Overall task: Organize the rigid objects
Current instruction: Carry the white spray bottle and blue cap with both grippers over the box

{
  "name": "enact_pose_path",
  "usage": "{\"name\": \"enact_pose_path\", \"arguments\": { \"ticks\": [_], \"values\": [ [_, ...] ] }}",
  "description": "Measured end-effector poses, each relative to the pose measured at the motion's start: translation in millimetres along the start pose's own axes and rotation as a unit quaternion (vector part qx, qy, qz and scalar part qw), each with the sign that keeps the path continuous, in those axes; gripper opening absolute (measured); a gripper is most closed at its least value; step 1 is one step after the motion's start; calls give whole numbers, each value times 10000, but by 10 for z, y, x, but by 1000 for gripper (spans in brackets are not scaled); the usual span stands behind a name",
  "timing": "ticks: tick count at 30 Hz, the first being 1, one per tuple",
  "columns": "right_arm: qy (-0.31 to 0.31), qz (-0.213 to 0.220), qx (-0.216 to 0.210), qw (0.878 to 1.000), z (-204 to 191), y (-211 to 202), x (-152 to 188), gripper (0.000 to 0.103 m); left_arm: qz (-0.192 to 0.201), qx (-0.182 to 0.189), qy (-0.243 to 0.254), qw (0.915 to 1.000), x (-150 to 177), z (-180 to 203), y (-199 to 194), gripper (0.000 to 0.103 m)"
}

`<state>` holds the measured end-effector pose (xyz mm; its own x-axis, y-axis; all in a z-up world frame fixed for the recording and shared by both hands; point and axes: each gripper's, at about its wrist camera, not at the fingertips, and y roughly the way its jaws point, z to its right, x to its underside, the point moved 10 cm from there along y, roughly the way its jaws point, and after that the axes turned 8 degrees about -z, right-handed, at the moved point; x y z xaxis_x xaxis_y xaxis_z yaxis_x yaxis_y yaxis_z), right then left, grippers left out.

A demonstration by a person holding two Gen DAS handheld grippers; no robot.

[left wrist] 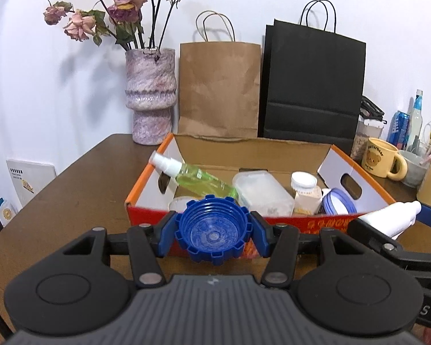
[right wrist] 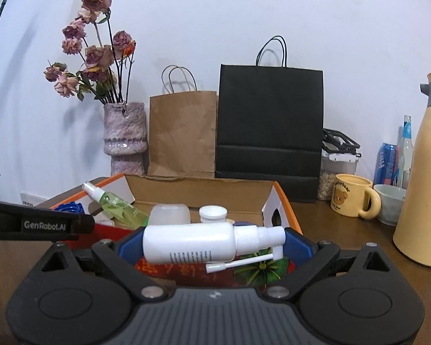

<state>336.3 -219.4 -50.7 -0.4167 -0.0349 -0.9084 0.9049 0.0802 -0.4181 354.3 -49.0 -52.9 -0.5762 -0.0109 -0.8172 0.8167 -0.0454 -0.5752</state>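
Note:
My left gripper [left wrist: 213, 234] is shut on a blue ribbed cap [left wrist: 214, 230], held just in front of the near wall of the orange-rimmed cardboard box [left wrist: 146, 198]. My right gripper [right wrist: 212, 243] is shut on a white spray bottle [right wrist: 192, 244] lying sideways between the pads, over the box's near edge [right wrist: 290, 215]; the bottle also shows in the left wrist view [left wrist: 393, 218]. Inside the box lie a green spray bottle [left wrist: 198, 178], a clear lidded container [left wrist: 261, 191], a white-capped bottle [left wrist: 304, 192] and a blue-rimmed lid [left wrist: 337, 202].
Behind the box stand a pink vase of dried roses [left wrist: 150, 95], a brown paper bag [left wrist: 219, 89] and a black paper bag [left wrist: 313, 86]. To the right are a yellow bear mug [right wrist: 353, 199], a grey bowl [right wrist: 392, 204], a tall yellow flask [right wrist: 425, 178], a can and bottles.

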Motion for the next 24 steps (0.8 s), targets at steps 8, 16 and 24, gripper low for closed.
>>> {"name": "enact_pose_path", "arguments": {
  "ticks": [8, 16, 24],
  "values": [
    [20, 156, 42, 9999, 8, 96, -186, 98, 180, -8, -69, 9998, -203, 20, 27, 55],
    [77, 290, 86, 9995, 39, 266, -362, 98, 296, -2, -98, 9995, -362, 48, 139, 55],
    [106, 301, 67, 9995, 50, 427, -435, 98, 327, 5, -191, 9993, -516, 45, 330, 55]
  ]
}}
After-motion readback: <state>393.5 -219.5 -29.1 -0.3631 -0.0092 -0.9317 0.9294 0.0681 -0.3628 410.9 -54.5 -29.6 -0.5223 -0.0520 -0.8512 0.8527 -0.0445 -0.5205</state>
